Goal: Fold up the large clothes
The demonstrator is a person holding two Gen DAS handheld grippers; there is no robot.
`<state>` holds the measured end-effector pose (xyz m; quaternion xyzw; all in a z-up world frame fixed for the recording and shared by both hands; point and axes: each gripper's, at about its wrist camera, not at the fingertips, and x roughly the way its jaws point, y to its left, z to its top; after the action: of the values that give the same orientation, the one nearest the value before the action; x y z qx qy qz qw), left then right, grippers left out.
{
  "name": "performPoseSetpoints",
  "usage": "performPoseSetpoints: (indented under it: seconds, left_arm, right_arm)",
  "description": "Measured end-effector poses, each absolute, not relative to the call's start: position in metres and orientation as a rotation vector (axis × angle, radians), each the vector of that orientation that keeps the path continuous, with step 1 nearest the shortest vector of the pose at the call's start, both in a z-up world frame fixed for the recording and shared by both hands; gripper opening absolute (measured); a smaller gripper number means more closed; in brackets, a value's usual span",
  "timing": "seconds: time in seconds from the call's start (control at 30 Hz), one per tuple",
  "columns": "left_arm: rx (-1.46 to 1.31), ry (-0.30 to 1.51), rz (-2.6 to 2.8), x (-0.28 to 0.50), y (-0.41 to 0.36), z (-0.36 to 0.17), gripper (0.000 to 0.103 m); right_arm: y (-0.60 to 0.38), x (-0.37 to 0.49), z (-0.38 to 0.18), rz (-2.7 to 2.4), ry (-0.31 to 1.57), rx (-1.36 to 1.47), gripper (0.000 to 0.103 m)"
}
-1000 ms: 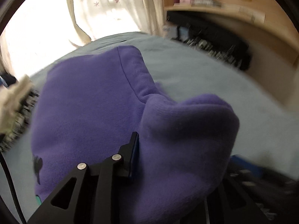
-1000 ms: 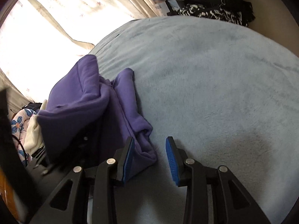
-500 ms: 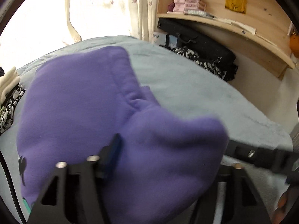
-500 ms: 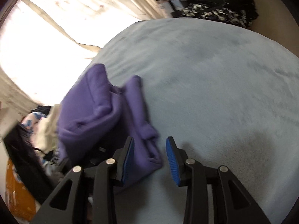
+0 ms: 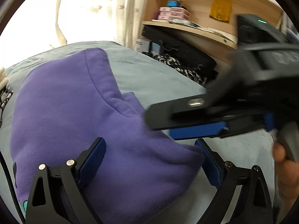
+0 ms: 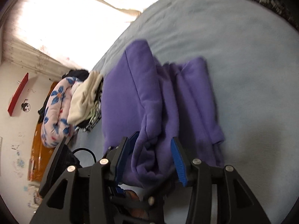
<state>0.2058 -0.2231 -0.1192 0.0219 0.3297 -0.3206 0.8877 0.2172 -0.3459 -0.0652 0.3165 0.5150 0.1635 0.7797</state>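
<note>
The left claw (image 5: 151, 160), jaws just spread apart, straddles the purple garment (image 5: 65, 115) on a grey bedspread (image 5: 158, 74) (wooden shelves (image 5: 196, 28) behind).

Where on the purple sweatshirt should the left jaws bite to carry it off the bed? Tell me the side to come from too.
Grip the purple sweatshirt at its thick folded near edge, coming in low from the near side. That rolled edge bunches all layers together and already lies between the open left gripper jaws, so one bite should hold the fold.
</note>
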Motion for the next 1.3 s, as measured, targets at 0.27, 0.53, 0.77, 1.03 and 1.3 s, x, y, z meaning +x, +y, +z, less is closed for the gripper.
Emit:
performPoseSetpoints:
  seconds: [0.27,0.53,0.77,1.03,1.3]
  left_arm:
    - [0.097,0.715,-0.633,0.193,-0.218,-0.115,0.094]
    - [0.092,0.707,-0.676,0.152,-0.156,-0.074,0.094]
    - [-0.076,0.74,-0.318,0.2,-0.075,-0.073,0.094]
    - [-0.126,0.853,-0.278,0.244,-0.079,-0.085,0.07]
    - [0.047,0.893,-0.221,0.281,-0.142,-0.093,0.073]
  right_arm:
    - [-0.324,0.24,-0.103,0.444,1.262,0.735,0.046]
    - [-0.303,0.243,-0.095,0.469,1.239,0.605,0.018]
    - [-0.291,0.234,-0.075,0.381,1.165,0.461,0.011]
    - [-0.327,0.183,-0.009,0.257,0.945,0.362,0.008]
    - [-0.375,0.209,-0.093,0.156,1.109,0.552,0.008]
